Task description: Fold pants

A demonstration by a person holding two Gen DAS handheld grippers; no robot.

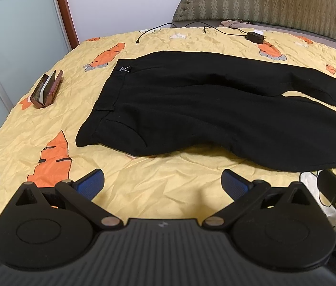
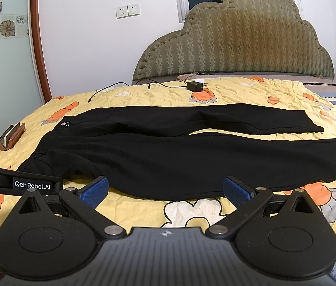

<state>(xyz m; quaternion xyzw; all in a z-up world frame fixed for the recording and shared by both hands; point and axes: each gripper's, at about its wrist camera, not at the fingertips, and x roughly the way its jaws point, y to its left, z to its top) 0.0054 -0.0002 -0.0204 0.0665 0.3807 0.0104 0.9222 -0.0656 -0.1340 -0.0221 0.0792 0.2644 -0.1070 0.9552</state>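
while both grippers hovered off the near edge of the bed (image 2: 287, 88), i saw the black pants (image 2: 168, 152) spread flat mid-quilt, waistband toward the left edge, legs toward the right. left gripper (image 1: 163, 183) and right gripper (image 2: 166, 190) both had jaws spread, holding nothing. i judged the cloth soft, light and limp; best pinched at the waistband corner and a hem. the left view cut off the leg ends, and black hid the seams.
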